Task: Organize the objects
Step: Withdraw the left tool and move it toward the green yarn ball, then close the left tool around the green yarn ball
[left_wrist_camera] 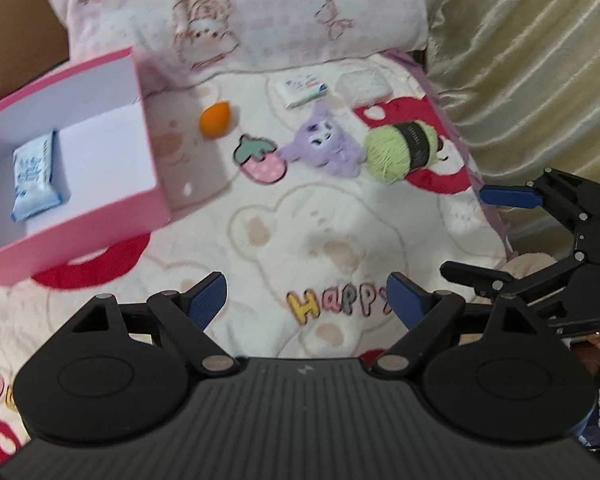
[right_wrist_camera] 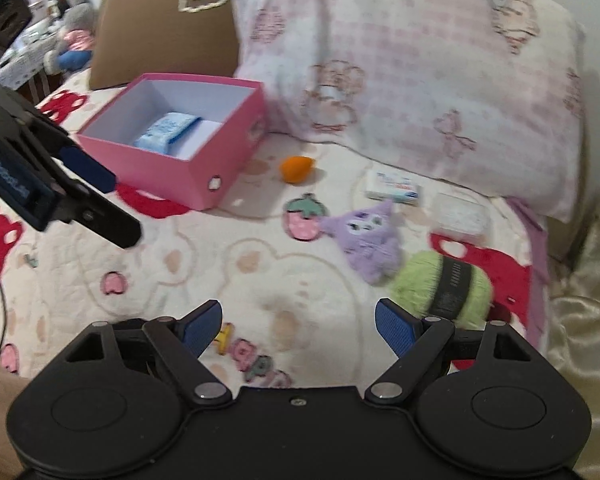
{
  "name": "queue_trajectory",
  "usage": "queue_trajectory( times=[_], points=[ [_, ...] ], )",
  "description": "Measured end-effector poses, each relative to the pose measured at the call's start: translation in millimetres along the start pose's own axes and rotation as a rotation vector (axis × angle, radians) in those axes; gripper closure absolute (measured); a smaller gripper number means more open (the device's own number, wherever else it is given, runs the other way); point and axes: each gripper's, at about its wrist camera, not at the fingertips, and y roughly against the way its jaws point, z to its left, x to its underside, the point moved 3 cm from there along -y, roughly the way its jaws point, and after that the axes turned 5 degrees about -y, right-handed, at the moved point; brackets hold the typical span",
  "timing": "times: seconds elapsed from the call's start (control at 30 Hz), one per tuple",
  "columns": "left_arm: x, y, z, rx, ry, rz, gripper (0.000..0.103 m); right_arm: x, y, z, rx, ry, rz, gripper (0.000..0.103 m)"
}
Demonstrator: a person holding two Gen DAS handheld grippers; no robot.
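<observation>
With 1 blue-and-white packet (left_wrist_camera: 34,176) already in the pink box (right_wrist_camera: 236,152), both hand-held grippers, left (left_wrist_camera: 306,300) and right (right_wrist_camera: 298,322), hang wide and empty over the bed. Likely next: the green yarn ball (right_wrist_camera: 444,286), nearest the right one.

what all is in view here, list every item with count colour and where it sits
box: 1, pink outside, white inside, open, on the blanket left of the loose items
packet: 1, blue and white, inside the box
egg-shaped item: 1, orange, on the blanket beside the box
strawberry item: 1, pink with green top, next to the plush
plush: 1, purple, between strawberry item and yarn
yarn ball: 1, light green, black band, right of the plush
small carton: 1, white and blue, near the pillow
clear pack: 1, whitish, right of the carton
pillow: 1, pink and white
blanket: 1, cream, red patches
left gripper: black, blue pads, open, empty
right gripper: same, open, empty
</observation>
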Motion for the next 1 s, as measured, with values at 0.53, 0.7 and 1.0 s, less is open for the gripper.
queue_trajectory(
  times=[0.53,0.7,1.0],
  points=[
    [-25.4,-59.2,-13.6,0.018,-0.034,-0.142,0.017,21.7,-23.8,-89.4,0.039,-0.214,-0.218,0.016],
    [-31.9,-90.9,-13.4,0.039,-0.016,-0.137,0.018,30.6,-45.9,-104.9,0.043,-0.204,-0.219,0.016],
    [-42.0,-123.9,-29.1,0.096,0.021,-0.206,0.018,35.6,-75.5,-117.0,0.17,-0.105,-0.284,0.016]
  ],
)
